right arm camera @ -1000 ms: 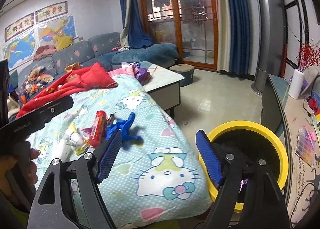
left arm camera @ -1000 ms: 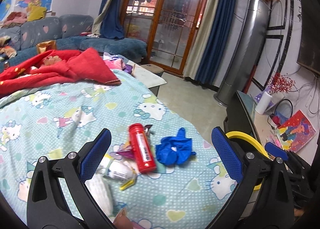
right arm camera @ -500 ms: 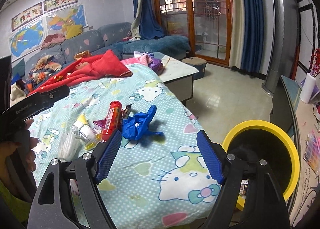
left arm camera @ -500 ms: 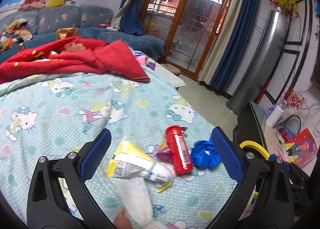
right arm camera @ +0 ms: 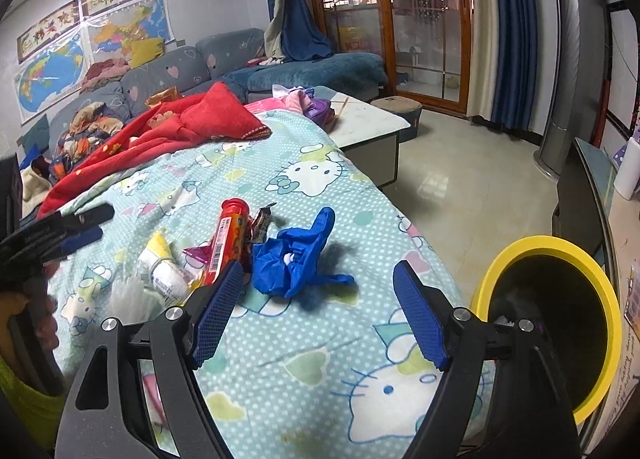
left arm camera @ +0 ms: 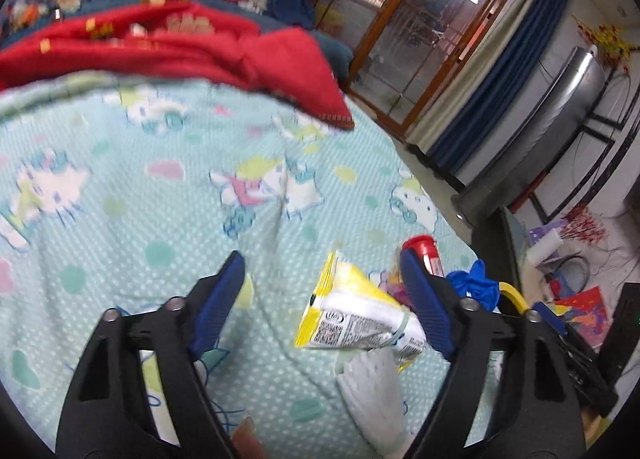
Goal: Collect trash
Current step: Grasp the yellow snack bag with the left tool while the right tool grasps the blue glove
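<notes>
Between right jaws, blue glove [right arm camera: 298, 259]

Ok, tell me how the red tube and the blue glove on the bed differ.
The red tube is a rigid, straight cylinder with a printed label; the blue glove is soft, crumpled and unmarked. The tube lies flat, while the glove has one part sticking up. Both rest on the bedspread, side by side, ungripped.
</notes>
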A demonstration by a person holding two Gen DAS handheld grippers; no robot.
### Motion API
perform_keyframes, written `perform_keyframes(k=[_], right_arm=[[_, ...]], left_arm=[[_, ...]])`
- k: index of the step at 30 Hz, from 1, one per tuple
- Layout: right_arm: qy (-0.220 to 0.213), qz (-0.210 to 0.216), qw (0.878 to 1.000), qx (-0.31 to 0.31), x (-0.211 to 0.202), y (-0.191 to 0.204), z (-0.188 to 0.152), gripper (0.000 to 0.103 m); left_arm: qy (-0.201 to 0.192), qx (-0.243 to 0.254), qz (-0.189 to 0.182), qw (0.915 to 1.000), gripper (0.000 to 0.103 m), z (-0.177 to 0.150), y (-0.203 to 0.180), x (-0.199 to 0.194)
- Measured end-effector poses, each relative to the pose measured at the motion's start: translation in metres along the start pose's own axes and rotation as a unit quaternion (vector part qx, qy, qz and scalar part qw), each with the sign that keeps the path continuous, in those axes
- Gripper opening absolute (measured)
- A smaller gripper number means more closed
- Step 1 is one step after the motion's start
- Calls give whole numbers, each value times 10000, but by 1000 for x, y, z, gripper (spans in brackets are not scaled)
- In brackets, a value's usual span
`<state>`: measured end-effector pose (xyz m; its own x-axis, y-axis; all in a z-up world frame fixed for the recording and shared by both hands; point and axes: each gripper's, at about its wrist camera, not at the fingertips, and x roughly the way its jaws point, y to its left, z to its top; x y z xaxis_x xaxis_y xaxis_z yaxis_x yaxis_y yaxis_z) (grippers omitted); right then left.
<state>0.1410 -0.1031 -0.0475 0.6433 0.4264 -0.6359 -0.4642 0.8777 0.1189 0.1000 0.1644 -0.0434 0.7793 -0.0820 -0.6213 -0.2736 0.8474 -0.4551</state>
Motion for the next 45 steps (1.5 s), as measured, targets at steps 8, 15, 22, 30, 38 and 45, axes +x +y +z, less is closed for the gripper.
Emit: perform_keyframes(k=[8,15,22,30,38,45], right_arm=[[75,-88,9999,54,22,-1,8,75],[206,-37,9997,160,42,-4,12,75],[558,200,9972,455,64,-11,7,55],[678,421,9960,398,67,-10,-2,19],[655,316,9969,304,60,-11,-3,17],[616,210,9978,148,54,-11,-3,8]], left_arm=[[465,-40,-517,9976,60,-9,-1,30],[789,1,-618,9950,60,-14,-3,52],[870,136,-706,9936,58,-16,-8,56],[923,230,-747,9927,51,-18,-11,55],[851,452,-671,9931,40,-20,-20,51],[693,524,-656,9941,32,-19,-23,45]])
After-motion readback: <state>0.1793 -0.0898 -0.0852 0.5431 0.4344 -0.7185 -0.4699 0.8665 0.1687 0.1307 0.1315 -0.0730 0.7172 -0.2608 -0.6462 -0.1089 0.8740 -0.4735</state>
